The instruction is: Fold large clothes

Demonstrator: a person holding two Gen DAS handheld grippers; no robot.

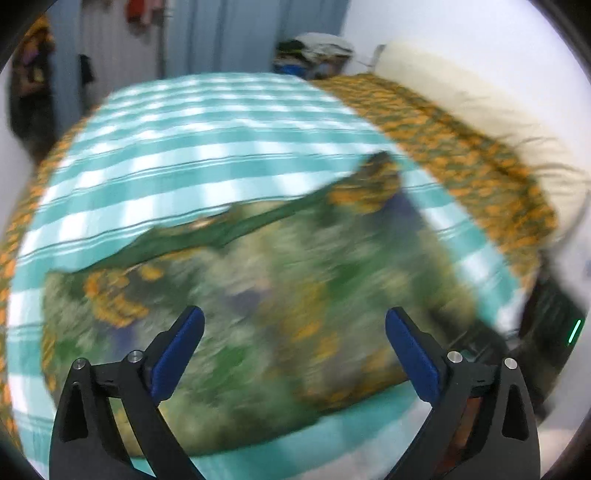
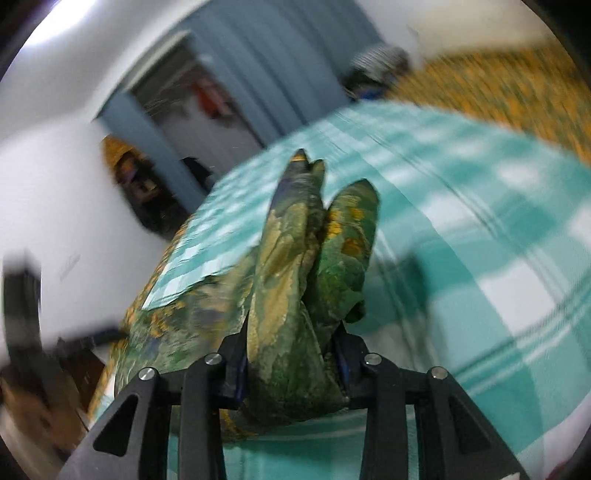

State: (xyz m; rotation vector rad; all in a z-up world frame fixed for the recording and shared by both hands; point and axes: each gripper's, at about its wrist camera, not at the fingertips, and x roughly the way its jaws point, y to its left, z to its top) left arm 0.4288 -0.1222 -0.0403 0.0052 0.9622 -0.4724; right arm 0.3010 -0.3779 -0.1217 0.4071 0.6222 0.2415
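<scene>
A large green cloth with a yellow and orange floral print [image 1: 258,295] lies spread, blurred, on a teal and white checked sheet [image 1: 184,147] on the bed. My left gripper [image 1: 294,328] is open and empty, its blue pads [image 1: 177,354] hovering above the cloth's near part. In the right wrist view my right gripper [image 2: 293,354] is shut on a bunched fold of the same cloth [image 2: 295,280], which stands up between the jaws and trails down left onto the sheet [image 2: 480,221].
An orange and green patterned bedspread [image 1: 461,147] lies under the sheet, with a cream pillow [image 1: 461,92] along the right wall. A pile of clothes [image 1: 314,51] sits at the far end. Blue curtains [image 1: 221,33] and a doorway [image 2: 207,122] are behind.
</scene>
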